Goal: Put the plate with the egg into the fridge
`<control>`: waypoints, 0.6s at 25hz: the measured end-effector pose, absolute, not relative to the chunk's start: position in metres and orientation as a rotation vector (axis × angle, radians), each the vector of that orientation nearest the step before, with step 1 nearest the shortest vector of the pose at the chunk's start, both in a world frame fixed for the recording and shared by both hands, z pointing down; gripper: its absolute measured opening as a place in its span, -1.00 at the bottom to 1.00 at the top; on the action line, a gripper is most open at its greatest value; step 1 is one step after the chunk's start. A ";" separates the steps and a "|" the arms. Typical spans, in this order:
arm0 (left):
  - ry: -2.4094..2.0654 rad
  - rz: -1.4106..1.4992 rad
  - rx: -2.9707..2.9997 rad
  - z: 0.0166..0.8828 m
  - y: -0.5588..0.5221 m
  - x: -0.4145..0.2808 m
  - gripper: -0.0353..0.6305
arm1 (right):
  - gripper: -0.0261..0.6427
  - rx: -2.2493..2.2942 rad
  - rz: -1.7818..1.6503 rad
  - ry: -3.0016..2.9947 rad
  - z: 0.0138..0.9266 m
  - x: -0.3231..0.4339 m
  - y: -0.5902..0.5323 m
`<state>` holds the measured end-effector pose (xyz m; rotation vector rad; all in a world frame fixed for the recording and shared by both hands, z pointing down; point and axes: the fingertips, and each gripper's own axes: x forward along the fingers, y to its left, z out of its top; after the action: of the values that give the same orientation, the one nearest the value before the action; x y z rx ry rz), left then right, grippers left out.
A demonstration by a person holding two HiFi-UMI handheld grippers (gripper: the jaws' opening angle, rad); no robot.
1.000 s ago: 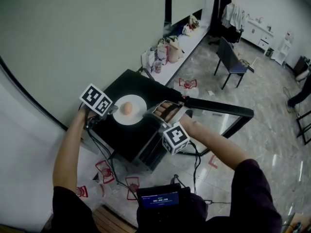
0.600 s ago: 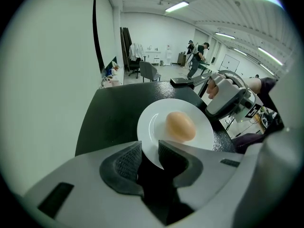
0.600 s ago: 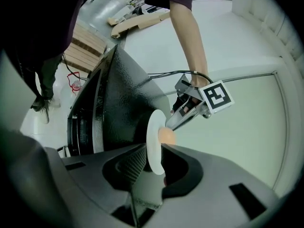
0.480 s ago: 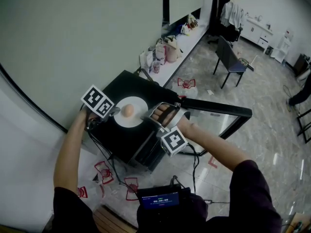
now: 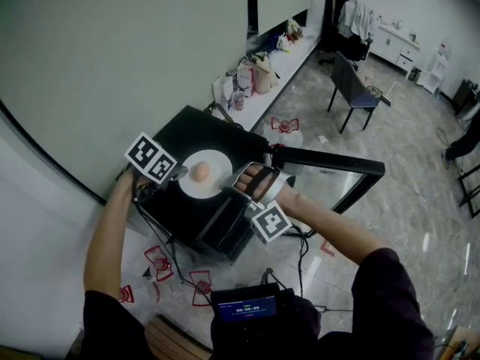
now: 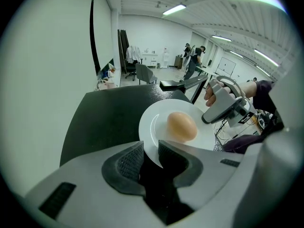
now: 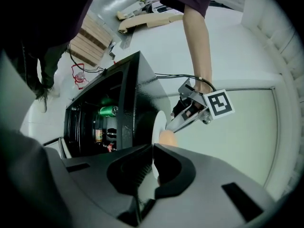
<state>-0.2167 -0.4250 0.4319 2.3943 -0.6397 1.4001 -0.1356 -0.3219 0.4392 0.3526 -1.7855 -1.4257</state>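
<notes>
The white plate (image 5: 190, 187) with the egg (image 5: 200, 171) is on top of the black fridge (image 5: 196, 132), whose door (image 5: 330, 160) stands open. The left claw (image 5: 178, 175) is clenched on the plate's rim at one side. The right claw (image 5: 234, 185), whose jaws have just been closing, grasps the rim at the opposite side.

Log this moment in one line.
plate with egg: atop fridge | door: open | left gripper: gripping plate rim | right gripper: jaws just closing onto opposite rim
</notes>
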 end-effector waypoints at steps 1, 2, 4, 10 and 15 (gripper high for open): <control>-0.636 1.394 2.397 0.433 -0.422 -0.214 -0.66 | -0.87 0.364 -1.442 -1.774 0.440 -0.132 -0.320; -0.636 1.387 2.401 0.433 -0.419 -0.211 -0.66 | -0.87 0.380 -1.458 -1.761 0.439 -0.130 -0.318; -0.644 1.377 2.409 0.433 -0.416 -0.207 -0.66 | -0.87 0.397 -1.466 -1.749 0.439 -0.126 -0.314; -0.719 1.363 2.452 0.431 -0.411 -0.203 -0.66 | -0.88 0.425 -1.478 -1.727 0.438 -0.122 -0.309; -0.840 1.370 2.509 0.414 -0.402 -0.203 -0.66 | -0.88 0.474 -1.483 -1.714 0.432 -0.120 -0.297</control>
<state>-0.2034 -0.4017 0.4141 2.5090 -0.8398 1.3697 -0.1196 -0.2973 0.4320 0.4743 -1.7143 -1.4827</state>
